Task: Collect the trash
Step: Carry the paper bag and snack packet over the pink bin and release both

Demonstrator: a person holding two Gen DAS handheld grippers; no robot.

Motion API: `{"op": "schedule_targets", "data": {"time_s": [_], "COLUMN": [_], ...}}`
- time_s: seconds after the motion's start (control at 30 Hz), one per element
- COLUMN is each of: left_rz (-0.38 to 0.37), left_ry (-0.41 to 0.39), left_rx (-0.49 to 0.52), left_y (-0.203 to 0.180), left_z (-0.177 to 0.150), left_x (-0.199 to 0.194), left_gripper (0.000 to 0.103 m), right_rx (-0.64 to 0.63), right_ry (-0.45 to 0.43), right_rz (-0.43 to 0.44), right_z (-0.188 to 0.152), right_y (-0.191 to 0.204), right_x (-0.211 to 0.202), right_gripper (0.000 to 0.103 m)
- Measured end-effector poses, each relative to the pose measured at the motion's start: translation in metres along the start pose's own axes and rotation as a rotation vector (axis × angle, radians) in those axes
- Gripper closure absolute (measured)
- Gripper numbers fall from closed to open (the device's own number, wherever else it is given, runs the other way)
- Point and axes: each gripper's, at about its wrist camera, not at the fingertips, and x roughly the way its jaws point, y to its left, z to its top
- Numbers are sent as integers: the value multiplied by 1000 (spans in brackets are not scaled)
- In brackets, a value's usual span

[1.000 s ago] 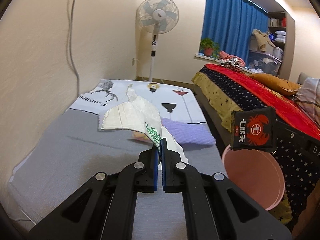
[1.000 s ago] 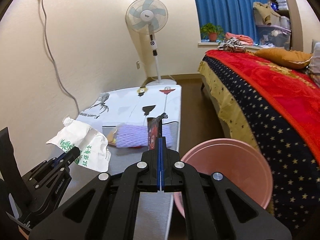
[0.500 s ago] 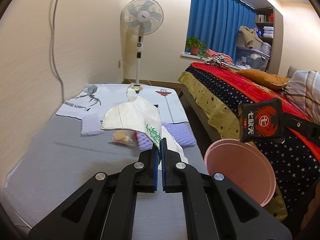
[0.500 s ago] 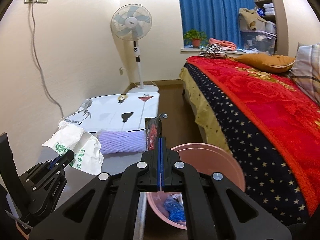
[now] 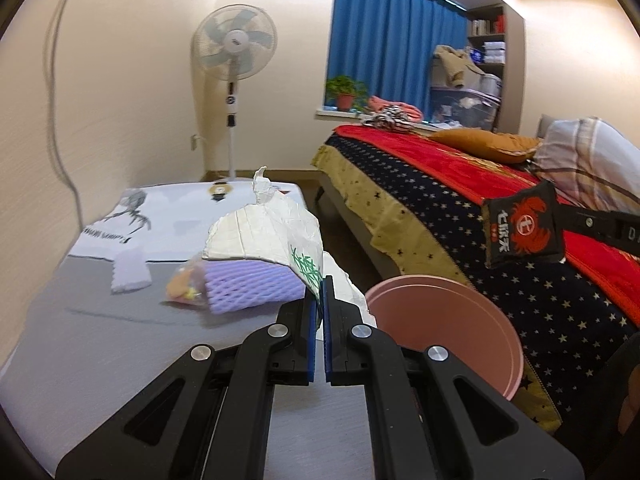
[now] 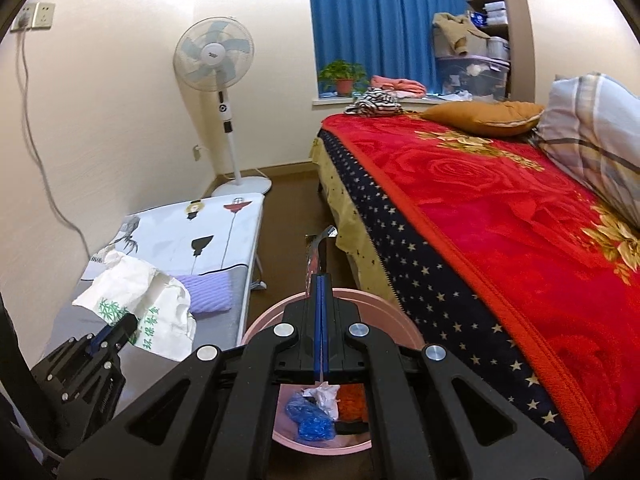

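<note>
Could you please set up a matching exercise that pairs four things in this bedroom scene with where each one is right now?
Things:
1. black snack packet
2. white paper bag
3. purple foam net
4. blue crumpled wrapper

Places:
A. lying inside the pink bin
B. lying on the grey table, under the raised paper
C. pinched in the left gripper
D. pinched in the right gripper, above the bin

Pairs: 1-D, 2-C, 3-B, 4-A
</note>
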Motion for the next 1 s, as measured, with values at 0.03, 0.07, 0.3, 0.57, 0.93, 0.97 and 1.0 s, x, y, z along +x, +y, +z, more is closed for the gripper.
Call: {"op": "schedule_targets", "data": {"time_s": [0.03,0.07,0.3,0.57,0.93,0.97,1.0], "left_rz": [-7,-13,-65,-104,-142,-146,-152], "left_ry": [-1,-1,15,43,99,102,108], "left_rx": [12,20,64,77,81,81,82], "left_y": [-4,-6,-27,-38,-52,-53,-55], "left_z": [0,1,-1,-4,-11,-11,-12], "left_x": [2,3,17,36,65,67,69], "left_gripper": [100,100,101,101,100,100,100], "right_rx": [3,8,36,50,67,69,71], "right_ry": [0,1,3,14,39,41,42], "right_rz": [-6,-11,-48,-84,-117,-119,-122], "right_z": [0,0,-1,-1,-3,-3,-3], "right_y": [-2,-4,-16,-22,-28,-29,-29], "right_x": [1,2,8,20,38,39,40], "right_gripper": [103,103,103,103,103,103,103]}}
